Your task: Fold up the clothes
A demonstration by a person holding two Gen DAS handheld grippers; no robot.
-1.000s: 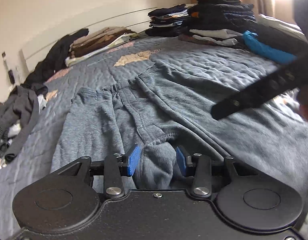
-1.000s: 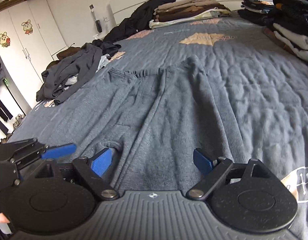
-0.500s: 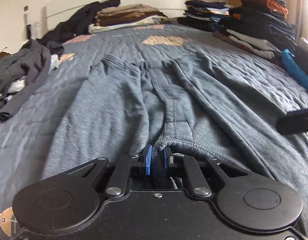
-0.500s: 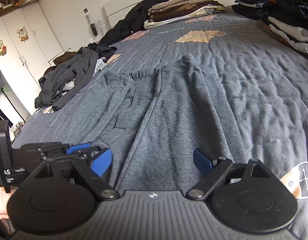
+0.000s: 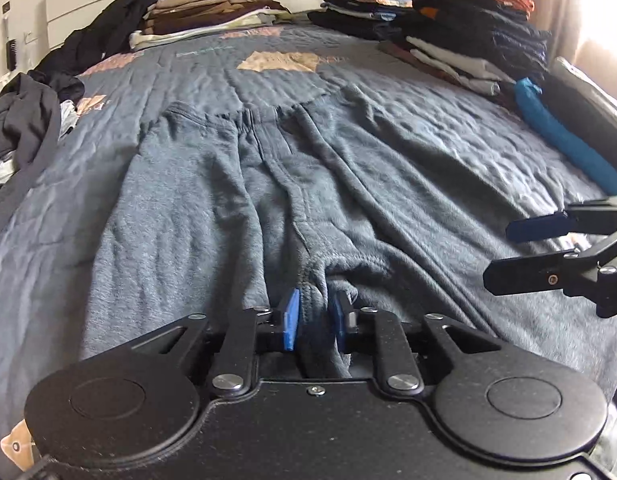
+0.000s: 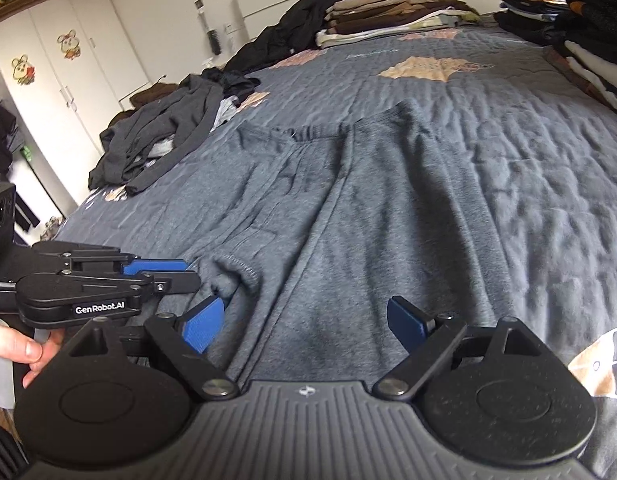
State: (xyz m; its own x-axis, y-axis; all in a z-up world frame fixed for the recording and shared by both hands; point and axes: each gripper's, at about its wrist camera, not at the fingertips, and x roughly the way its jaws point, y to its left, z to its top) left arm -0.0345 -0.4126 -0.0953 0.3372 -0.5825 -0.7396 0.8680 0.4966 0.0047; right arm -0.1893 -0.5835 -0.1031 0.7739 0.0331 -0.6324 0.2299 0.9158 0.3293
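My left hand-held gripper (image 5: 314,316) has a bunched cuff of the grey sweatpants (image 5: 236,200) between its pads at bottom centre, jaws easing apart. Right hand-held gripper (image 6: 304,322) is spread wide over them on the bed (image 6: 528,92). Only the right view shows the wardrobe (image 6: 48,80), upper left.

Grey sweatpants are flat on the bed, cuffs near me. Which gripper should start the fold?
Left, probably. The left gripper already has a sweatpants cuff bunched between its opening jaws. The right gripper hangs wide open above the other leg, gripping nothing.
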